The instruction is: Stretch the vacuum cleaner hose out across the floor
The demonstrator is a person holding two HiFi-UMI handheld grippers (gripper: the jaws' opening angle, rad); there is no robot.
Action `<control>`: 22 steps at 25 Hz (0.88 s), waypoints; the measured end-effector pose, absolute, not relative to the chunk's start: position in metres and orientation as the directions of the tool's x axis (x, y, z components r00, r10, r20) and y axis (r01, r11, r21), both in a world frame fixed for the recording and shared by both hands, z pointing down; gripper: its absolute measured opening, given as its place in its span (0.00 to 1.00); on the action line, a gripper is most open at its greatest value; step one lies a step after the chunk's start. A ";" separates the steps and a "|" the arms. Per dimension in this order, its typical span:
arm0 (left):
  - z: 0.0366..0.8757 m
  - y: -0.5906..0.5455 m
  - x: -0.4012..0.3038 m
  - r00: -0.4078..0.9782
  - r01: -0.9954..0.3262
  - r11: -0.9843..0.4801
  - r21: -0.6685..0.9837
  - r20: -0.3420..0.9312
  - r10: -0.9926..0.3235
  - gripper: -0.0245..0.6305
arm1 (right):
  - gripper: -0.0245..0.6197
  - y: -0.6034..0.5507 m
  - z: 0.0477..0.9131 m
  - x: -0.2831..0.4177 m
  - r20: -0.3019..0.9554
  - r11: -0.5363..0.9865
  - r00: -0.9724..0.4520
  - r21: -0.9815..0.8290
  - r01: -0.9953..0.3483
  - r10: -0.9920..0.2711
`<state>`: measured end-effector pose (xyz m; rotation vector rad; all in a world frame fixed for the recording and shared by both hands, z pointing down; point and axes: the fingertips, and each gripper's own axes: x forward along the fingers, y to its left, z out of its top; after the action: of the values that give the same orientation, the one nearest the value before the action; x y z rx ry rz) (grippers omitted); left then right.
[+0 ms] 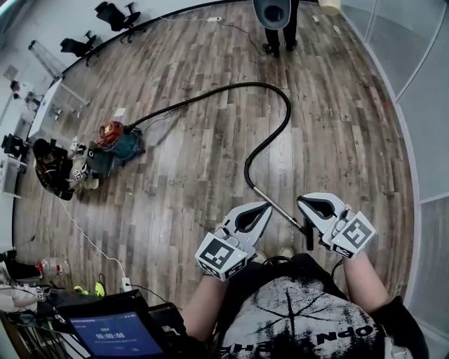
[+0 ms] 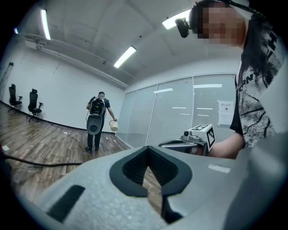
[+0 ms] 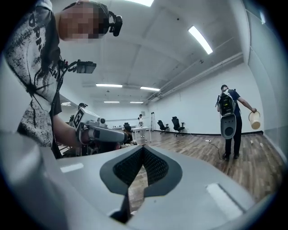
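I'm standing in a large, mostly bare office room. A wood-plank floor (image 1: 196, 140) runs all round me. Black swivel chairs (image 1: 116, 14) sit by the wall at eleven o'clock and a white desk (image 1: 49, 98) at ten. Glass partition walls (image 1: 421, 91) line my three o'clock, and long strip lights (image 2: 124, 56) hang overhead.

A grey-brown wooden plank floor (image 1: 196, 189) carries a teal canister vacuum cleaner (image 1: 119, 144). Its black hose (image 1: 245, 85) lies on the boards, arcing away from the vacuum cleaner and hooking back. On the vacuum cleaner's nearer side, a white cable (image 1: 91, 242) trails to a power strip (image 1: 127, 284). Beyond the vacuum cleaner stand office chairs (image 1: 116, 14).
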<state>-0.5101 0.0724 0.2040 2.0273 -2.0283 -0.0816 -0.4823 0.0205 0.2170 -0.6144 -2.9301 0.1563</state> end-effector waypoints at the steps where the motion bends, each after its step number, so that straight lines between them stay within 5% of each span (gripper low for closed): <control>1: 0.205 0.070 -0.510 0.011 -0.975 0.025 0.223 0.157 -0.987 0.04 | 0.05 0.018 0.218 -0.483 0.114 0.908 -0.904 -0.131 0.397 0.412; 12: 0.241 0.024 -0.510 0.076 -0.975 -0.036 0.220 0.177 -0.981 0.04 | 0.05 -0.026 0.270 -0.466 0.130 0.935 -0.931 -0.150 0.322 0.342; 22: 0.276 0.026 -0.609 0.239 -0.955 -0.196 0.223 0.185 -0.953 0.04 | 0.05 -0.024 0.317 -0.555 0.271 0.981 -0.949 -0.144 0.127 0.162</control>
<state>-0.6095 0.0259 0.2758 2.2263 -1.7764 0.0078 -0.5554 -0.0235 0.3171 -0.2117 -2.8423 0.1810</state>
